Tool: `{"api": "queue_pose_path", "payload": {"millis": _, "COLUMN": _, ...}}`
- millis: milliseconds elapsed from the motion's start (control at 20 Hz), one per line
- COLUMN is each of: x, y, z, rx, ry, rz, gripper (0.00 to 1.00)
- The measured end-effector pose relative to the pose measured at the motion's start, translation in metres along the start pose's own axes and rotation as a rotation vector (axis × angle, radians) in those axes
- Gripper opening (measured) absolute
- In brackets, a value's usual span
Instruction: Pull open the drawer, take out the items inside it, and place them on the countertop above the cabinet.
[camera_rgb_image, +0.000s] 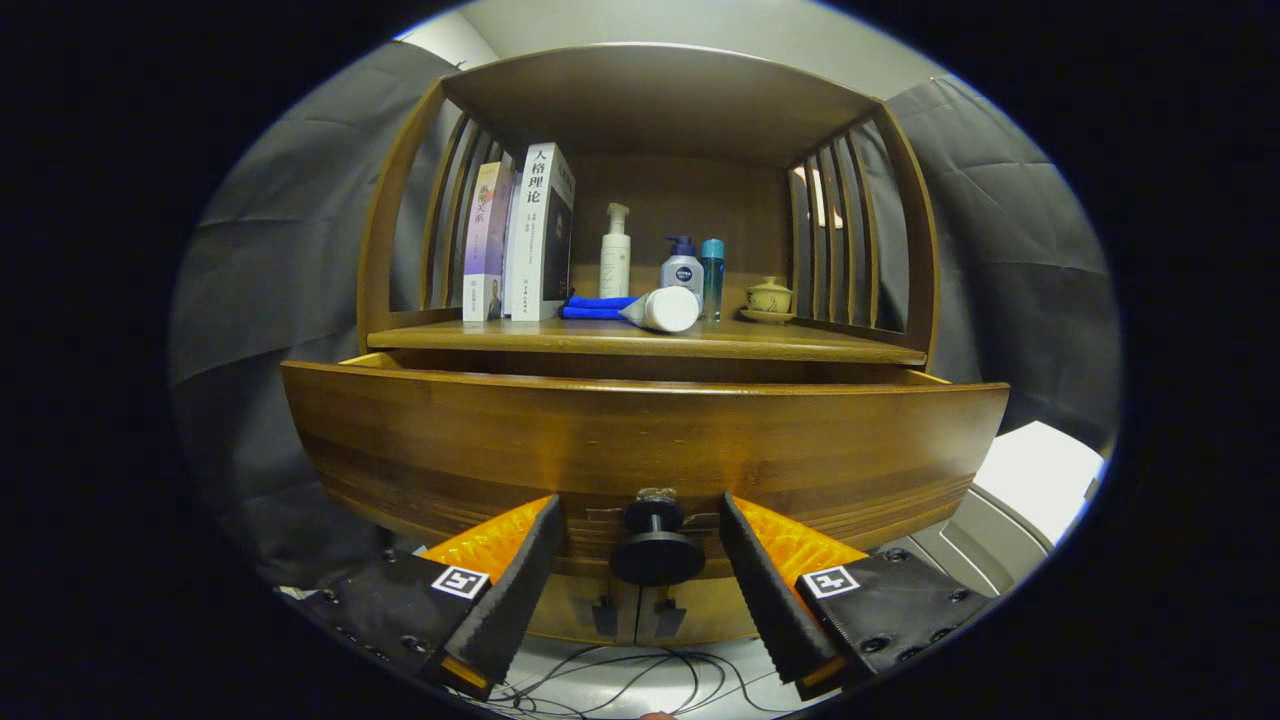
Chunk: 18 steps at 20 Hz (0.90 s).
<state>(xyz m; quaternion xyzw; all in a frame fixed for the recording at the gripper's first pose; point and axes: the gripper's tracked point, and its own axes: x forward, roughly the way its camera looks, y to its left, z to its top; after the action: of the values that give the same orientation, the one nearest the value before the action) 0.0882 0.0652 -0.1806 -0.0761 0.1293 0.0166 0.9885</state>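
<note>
A wooden drawer (640, 440) stands pulled out from the cabinet, its broad front panel facing me. Its round dark knob (656, 545) sits between my two fingers, with a gap on each side. My gripper (642, 520) is open around the knob and touches nothing. The drawer's inside is hidden behind the front panel. Above it runs the countertop (820, 345), carrying a white tube lying on its side (662, 309) and a folded blue cloth (598, 306).
On the countertop stand two books (520, 235) at the left, a white pump bottle (615, 255), a blue-capped bottle (682, 268), a teal bottle (711, 275) and a small lidded cup on a saucer (769, 297) at the right. Slatted side walls enclose the shelf. Cables (640, 680) lie on the floor below.
</note>
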Motion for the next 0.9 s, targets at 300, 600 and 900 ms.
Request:
{"api": "queue_pose_path", "payload": {"millis": 300, "x": 0.023, "y": -0.001, "z": 0.005, "rx": -0.013, "ry": 0.006, "rz": 0.001, "gripper": 0.98}}
{"api": "queue_pose_path", "payload": {"millis": 600, "x": 0.04, "y": -0.001, "z": 0.01, "rx": -0.016, "ry": 0.007, "rz": 0.002, "gripper": 0.98}}
{"api": "queue_pose_path", "payload": {"millis": 900, "x": 0.054, "y": -0.001, "z": 0.013, "rx": -0.018, "ry": 0.003, "rz": -0.001, "gripper": 0.98}}
